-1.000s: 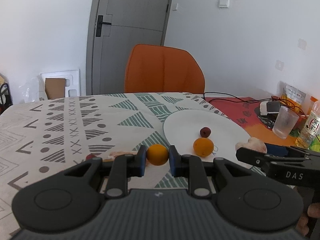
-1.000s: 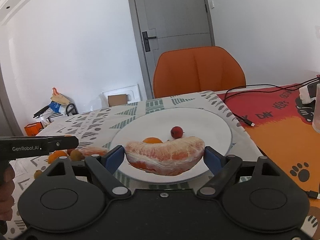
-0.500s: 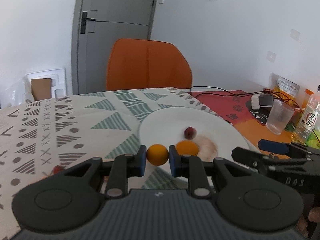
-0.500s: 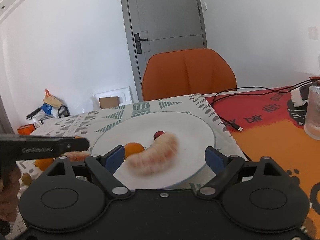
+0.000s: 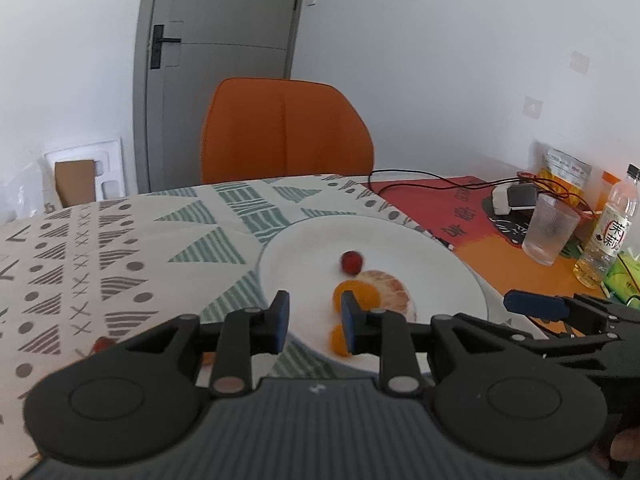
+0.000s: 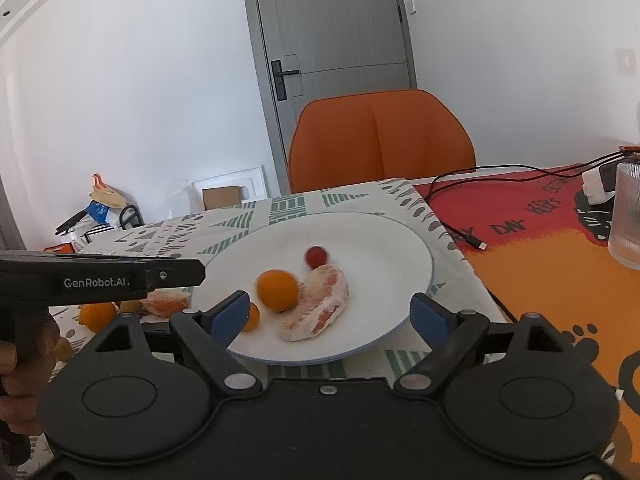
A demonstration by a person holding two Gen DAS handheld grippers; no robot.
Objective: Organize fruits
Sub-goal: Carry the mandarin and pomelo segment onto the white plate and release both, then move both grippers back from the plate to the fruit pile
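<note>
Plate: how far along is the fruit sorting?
Done: red fruit, large orange, pomelo segment and small orange fruit lie on the plate. In hand: nothing; left gripper and right gripper are open, empty. Left: loose orange and peeled segment on the tablecloth.

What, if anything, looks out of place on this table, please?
Nothing looks spilled or damaged, but some fruit lies off the white plate: an orange and a peeled segment sit on the tablecloth beside it.
</note>
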